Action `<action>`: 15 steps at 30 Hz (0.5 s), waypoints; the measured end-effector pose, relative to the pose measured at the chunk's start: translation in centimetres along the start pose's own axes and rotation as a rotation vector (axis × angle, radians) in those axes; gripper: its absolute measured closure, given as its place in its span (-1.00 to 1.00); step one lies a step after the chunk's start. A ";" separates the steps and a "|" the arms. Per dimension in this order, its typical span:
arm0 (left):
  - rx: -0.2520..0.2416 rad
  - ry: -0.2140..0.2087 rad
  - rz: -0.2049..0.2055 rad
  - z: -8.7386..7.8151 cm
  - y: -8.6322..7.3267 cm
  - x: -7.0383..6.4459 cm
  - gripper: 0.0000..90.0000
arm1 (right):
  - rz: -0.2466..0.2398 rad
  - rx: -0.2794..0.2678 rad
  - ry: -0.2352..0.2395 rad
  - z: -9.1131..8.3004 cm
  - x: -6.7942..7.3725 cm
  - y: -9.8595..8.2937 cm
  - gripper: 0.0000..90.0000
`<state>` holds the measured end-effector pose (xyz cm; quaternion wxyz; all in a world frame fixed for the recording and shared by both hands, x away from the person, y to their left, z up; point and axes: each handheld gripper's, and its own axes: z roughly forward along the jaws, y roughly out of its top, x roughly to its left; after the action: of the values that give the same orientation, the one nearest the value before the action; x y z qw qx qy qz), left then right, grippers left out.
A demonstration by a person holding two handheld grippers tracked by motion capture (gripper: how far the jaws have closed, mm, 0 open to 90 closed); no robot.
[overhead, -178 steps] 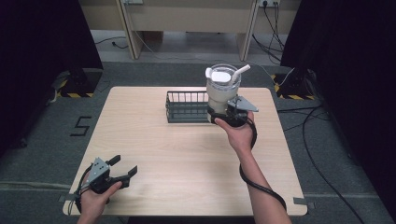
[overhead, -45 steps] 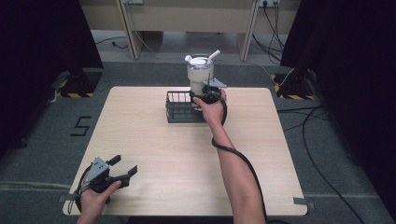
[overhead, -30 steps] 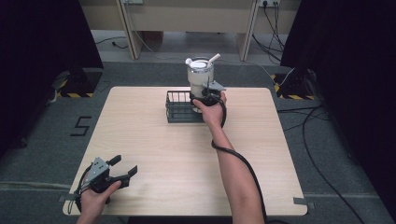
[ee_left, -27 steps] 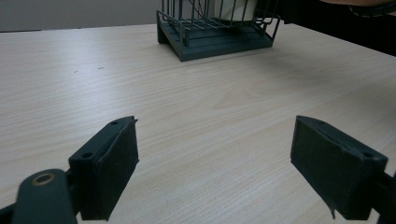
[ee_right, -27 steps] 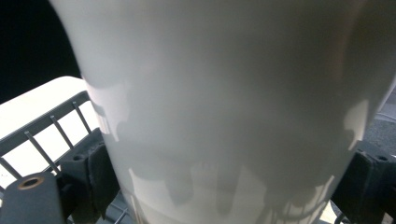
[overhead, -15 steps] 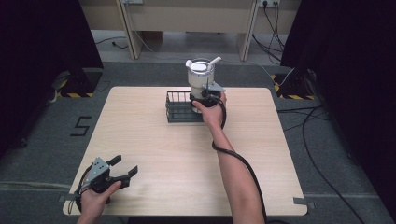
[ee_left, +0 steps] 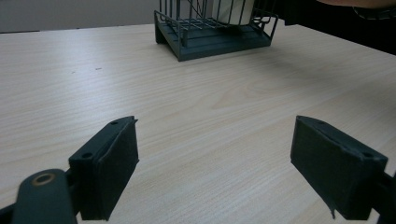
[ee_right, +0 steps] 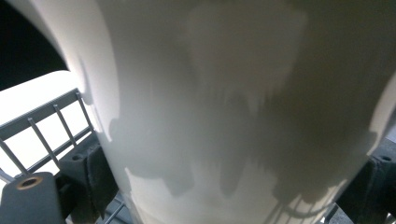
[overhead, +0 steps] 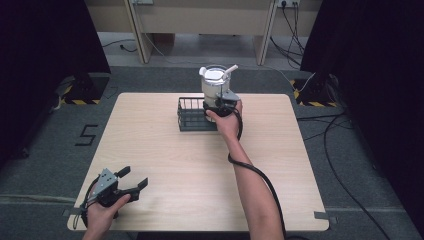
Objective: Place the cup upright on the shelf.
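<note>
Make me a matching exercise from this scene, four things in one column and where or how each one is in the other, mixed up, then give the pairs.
1. white jug
2. wire basket
3. left gripper
4. right gripper

A. open, near the table's front left corner
B. dark, at the far middle of the table
C. upright, at the basket's right end
D. shut on the jug

Pairs: 1-C, 2-B, 3-A, 4-D

We've got a pale wooden bench [overhead: 165,150] on grey floor, a number five [overhead: 88,135] marked at its left, cables [overhead: 345,145] trailing right, hazard-striped blocks [overhead: 75,95] at the far corners.
</note>
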<state>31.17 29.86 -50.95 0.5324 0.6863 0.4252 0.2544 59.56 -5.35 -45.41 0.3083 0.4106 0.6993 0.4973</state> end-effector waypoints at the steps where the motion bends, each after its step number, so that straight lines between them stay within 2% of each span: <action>1: 0.000 0.000 0.000 0.0 0.0 0.0 -0.68 | 0.004 0.000 0.000 0.0 0.0 0.0 -0.76; 15: -0.001 -0.002 0.001 0.0 0.0 0.0 -0.68 | 0.013 -0.016 -0.014 -0.5 0.2 -0.1 -0.76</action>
<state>31.19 29.83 -50.95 0.5331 0.6865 0.4242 0.2542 59.01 -5.43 -45.36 0.3131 0.4162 0.6902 0.5022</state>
